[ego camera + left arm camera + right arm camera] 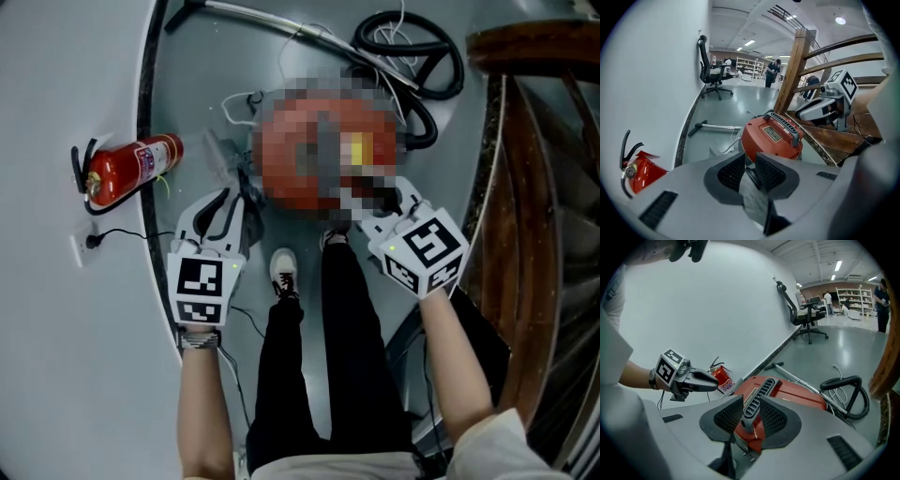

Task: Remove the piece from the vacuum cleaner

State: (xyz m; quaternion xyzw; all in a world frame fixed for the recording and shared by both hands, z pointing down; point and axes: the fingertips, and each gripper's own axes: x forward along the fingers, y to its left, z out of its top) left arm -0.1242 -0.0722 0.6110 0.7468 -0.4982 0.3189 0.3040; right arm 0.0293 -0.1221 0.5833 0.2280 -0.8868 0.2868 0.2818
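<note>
Red domed vacuum cleaner sits with its grey handle between the parted, unclamped jaws of the right gripper. The left gripper gapes empty just beside it.

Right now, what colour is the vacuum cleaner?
The vacuum cleaner is red, with a grey handle; best seen in the left gripper view.

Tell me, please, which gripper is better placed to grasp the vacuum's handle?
Likely the right gripper: its open fingers straddle the handle atop the vacuum cleaner; the left gripper sits beside it.
</note>
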